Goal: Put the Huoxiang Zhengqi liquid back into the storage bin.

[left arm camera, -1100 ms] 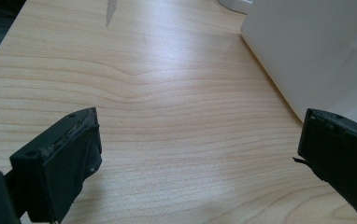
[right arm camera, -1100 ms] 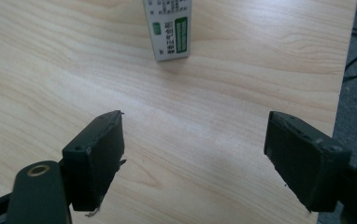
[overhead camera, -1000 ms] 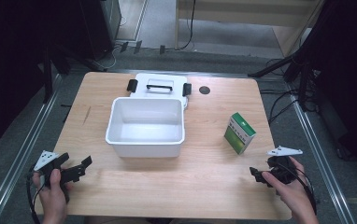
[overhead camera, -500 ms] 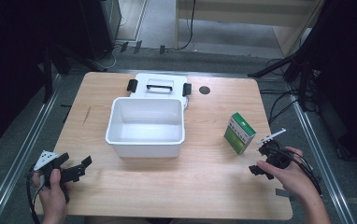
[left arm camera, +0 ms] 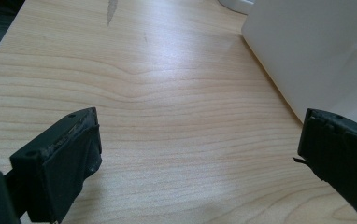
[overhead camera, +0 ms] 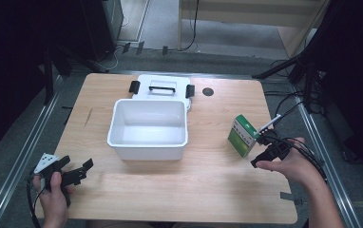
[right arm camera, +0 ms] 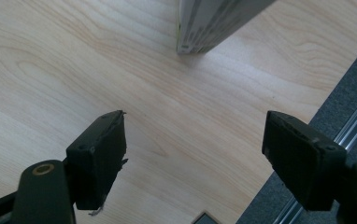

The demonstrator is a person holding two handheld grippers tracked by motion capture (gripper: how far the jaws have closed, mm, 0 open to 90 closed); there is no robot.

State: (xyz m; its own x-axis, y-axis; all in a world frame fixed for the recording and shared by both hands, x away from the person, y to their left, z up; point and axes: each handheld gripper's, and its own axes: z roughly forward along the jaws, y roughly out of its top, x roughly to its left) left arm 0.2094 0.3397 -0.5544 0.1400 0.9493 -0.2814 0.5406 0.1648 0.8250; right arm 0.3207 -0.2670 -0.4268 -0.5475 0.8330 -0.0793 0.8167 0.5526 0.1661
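A white plastic bin [overhead camera: 148, 129] sits open near the middle of the wooden surface [overhead camera: 203, 185], and its inside holds nothing. Its white lid [overhead camera: 161, 87], with a black handle and black latches at each end, lies flat just behind it, touching its back rim. A small dark round hole [overhead camera: 208, 91] sits in the surface to the right of the lid.

A green and white carton [overhead camera: 243, 135] stands upright toward the right edge. The right tool [overhead camera: 265, 148] hovers just beside it, jaws spread wide with nothing between them; in the right gripper view the carton's lower corner [right arm camera: 209, 23] lies ahead of the jaws.

The left tool [overhead camera: 77, 172] rests at the front left corner, jaws spread and empty, with the bin's wall [left arm camera: 317, 51] ahead at right.
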